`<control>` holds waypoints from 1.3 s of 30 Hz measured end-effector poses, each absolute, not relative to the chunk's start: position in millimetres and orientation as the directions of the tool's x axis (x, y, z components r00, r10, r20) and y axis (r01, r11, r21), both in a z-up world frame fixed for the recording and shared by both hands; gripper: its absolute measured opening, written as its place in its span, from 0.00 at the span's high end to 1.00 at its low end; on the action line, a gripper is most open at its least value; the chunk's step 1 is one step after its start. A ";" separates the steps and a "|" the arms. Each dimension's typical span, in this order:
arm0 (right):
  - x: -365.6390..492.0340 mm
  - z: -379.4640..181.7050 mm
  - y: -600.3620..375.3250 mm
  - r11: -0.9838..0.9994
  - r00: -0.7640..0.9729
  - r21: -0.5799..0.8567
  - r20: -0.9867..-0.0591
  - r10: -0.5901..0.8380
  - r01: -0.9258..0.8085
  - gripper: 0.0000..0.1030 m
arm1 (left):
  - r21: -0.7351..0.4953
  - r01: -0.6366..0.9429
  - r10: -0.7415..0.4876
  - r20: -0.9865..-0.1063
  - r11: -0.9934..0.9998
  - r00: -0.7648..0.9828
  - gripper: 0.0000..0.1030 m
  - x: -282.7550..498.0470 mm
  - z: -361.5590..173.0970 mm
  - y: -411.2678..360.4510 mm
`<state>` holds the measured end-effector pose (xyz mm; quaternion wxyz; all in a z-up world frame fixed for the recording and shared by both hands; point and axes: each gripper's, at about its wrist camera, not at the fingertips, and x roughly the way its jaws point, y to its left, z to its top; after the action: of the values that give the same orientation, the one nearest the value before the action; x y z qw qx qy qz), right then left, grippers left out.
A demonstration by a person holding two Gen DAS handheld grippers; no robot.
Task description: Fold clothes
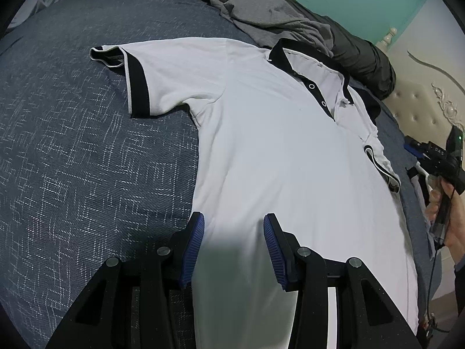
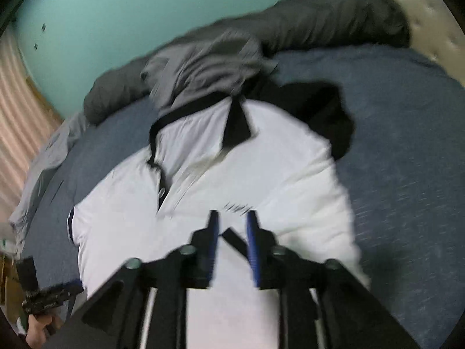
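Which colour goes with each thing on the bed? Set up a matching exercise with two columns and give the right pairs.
Things:
1. shirt
2. collar
3. bedspread
4. wall

Colours:
A. teal
B. white
C. patterned blue-grey
D. black

Pairs: 1-B, 2-D, 3-C, 4-A

Soft, even indoor light, no glare. The left wrist view is sharp; a grey shadow falls on the white polo shirt [image 1: 279, 151] at its near hem. The right wrist view is motion-blurred throughout. Both views bend strongly, with dark corners beyond the shirt.
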<state>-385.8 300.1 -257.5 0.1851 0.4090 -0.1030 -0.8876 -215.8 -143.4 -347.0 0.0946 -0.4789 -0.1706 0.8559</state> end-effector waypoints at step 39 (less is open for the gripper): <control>-327.2 -299.5 306.9 -0.896 -0.546 0.403 -0.715 -0.436 0.188 0.79 | -0.436 0.055 0.326 -0.745 -0.898 -0.582 0.50 -206.5 -328.1 -174.5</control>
<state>-327.2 306.9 -299.5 0.1797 0.4413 -0.1408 -0.8679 -206.5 -174.5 -328.1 0.0784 -0.4504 -0.2113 0.8639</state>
